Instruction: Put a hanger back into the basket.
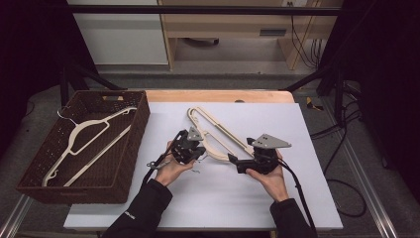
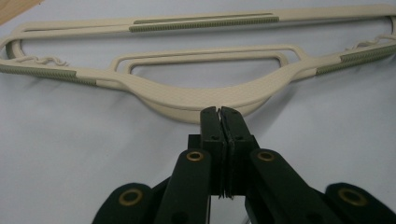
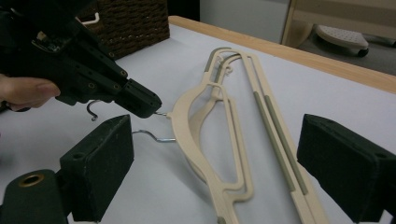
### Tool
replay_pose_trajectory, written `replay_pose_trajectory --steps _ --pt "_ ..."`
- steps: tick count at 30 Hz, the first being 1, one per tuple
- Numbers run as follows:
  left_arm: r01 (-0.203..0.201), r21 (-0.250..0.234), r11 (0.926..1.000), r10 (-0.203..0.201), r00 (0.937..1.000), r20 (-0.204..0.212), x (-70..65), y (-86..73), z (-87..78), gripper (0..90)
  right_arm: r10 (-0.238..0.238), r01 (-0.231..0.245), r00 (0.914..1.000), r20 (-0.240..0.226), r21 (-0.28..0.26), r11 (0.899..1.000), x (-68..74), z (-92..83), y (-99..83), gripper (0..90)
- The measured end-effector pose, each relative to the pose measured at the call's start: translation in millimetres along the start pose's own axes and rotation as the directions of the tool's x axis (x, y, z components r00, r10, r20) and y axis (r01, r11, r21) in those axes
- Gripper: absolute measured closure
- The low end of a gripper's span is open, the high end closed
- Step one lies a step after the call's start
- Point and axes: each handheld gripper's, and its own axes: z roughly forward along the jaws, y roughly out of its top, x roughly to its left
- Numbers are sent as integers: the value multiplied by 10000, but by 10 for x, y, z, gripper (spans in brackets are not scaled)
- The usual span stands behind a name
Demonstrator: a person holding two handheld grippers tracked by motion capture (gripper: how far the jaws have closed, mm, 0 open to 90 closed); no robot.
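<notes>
Two cream plastic hangers lie stacked on the white mat at mid-table. In the left gripper view the top hanger lies just beyond my left gripper, whose jaws are pressed together. The right gripper view shows that left gripper shut on the thin metal hook at the neck of the hanger. A second metal hook lies just below it. My right gripper is open wide, its jaws on either side of the hangers' near arm. From above, the left gripper and right gripper sit close together.
A brown woven basket stands at the table's left edge with cream hangers inside it. A wooden strip runs along the far table edge. Cables hang down off the right side.
</notes>
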Motion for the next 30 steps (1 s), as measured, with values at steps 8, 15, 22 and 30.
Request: replay_pose_trajectory --steps 8,15,22,30 --pt "-514 121 9986 517 9984 -216 -74 80 -93 888 -18 30 9996 -294 387 9992 93 273 20 142" --pt "-586 156 9982 588 9982 -130 -109 117 -138 888 -155 188 9993 -333 995 9949 117 472 -43 196" --pt "-547 96 9985 548 9985 -56 -160 159 -156 888 -423 443 9990 -166 1555 9868 132 610 -132 259" --pt "-530 106 9985 530 9986 -7 -172 167 -168 888 -866 873 9962 -121 1894 9780 184 687 -191 413"
